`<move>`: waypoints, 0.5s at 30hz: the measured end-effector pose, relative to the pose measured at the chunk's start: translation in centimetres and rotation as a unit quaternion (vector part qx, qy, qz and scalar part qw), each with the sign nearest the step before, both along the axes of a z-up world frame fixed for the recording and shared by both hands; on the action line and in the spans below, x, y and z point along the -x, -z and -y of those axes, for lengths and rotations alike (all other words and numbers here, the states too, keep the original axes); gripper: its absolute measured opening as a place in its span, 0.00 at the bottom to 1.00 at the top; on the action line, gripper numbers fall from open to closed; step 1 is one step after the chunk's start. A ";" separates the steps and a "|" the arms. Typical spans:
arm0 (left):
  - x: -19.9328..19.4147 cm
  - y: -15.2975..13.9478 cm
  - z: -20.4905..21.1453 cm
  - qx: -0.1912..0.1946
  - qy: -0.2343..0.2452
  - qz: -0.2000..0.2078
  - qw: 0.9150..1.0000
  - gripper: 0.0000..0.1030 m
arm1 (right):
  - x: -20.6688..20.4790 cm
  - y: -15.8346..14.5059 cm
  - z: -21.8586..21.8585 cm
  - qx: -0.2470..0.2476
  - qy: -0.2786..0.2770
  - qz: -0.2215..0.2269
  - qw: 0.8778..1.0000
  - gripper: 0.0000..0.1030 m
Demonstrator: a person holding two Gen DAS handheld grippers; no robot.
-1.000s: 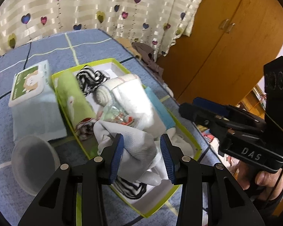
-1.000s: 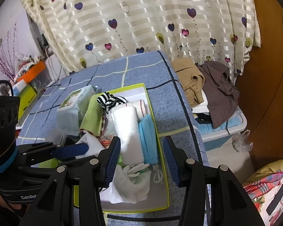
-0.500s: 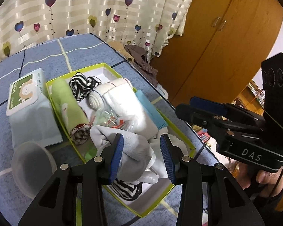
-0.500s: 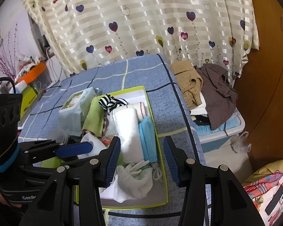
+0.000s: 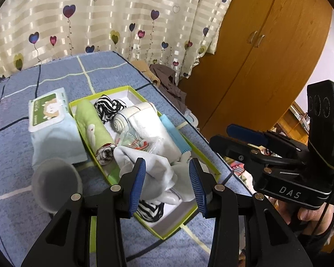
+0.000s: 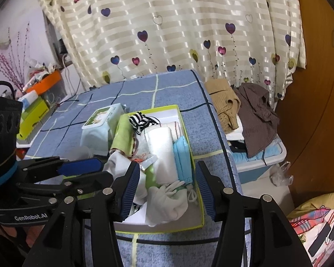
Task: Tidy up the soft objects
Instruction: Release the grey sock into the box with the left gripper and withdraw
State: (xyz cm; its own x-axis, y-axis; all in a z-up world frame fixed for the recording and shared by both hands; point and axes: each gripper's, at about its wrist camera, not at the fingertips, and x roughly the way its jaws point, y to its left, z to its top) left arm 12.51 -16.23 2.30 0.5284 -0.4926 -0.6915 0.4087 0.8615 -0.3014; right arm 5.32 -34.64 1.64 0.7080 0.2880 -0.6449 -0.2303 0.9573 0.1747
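A green-rimmed box [image 5: 144, 95] on the blue bedspread holds a rolled green towel [image 5: 91, 129], a striped sock [image 5: 106, 109], a white towel roll [image 5: 144, 122] and a blue mask [image 5: 173, 133]. A crumpled white cloth [image 5: 162, 175] lies at the box's near end. My left gripper [image 5: 167, 166] hovers open above that cloth, and its pads do not press on it. My right gripper [image 6: 167, 169] is over the box's near end above a white glove [image 6: 167, 202]. Its jaws are opening, with nothing gripped between them.
A wipes pack [image 5: 49, 115] and a translucent cup [image 5: 55, 184] sit left of the box. The bed edge runs just right of the box, with a pile of clothes [image 6: 245, 111] on a bin beyond it. A wooden wardrobe [image 5: 256, 66] stands to the right, and a curtain hangs behind.
Both grippers have drawn back and up a little from the box. The right jaws stand wider than before. The white cloth has stayed in the box.
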 end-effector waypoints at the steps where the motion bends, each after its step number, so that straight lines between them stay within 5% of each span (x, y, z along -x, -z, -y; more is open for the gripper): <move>1: 0.3 -0.2 -0.1 -0.001 -0.002 0.002 1.000 0.41 | 0.3 -0.1 -0.1 0.001 -0.001 0.002 1.000 0.50; 15: 4.4 -1.6 -1.8 -0.021 -0.039 0.025 0.999 0.41 | 3.9 -1.0 -2.2 0.009 -0.031 0.018 0.999 0.53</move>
State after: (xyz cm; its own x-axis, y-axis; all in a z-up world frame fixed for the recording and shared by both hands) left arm 8.16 -14.42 3.91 0.5982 -0.4202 -0.6824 0.3544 0.9024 -0.2450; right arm 1.43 -32.41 2.61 0.7117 0.3209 -0.6249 -0.2956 0.9438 0.1480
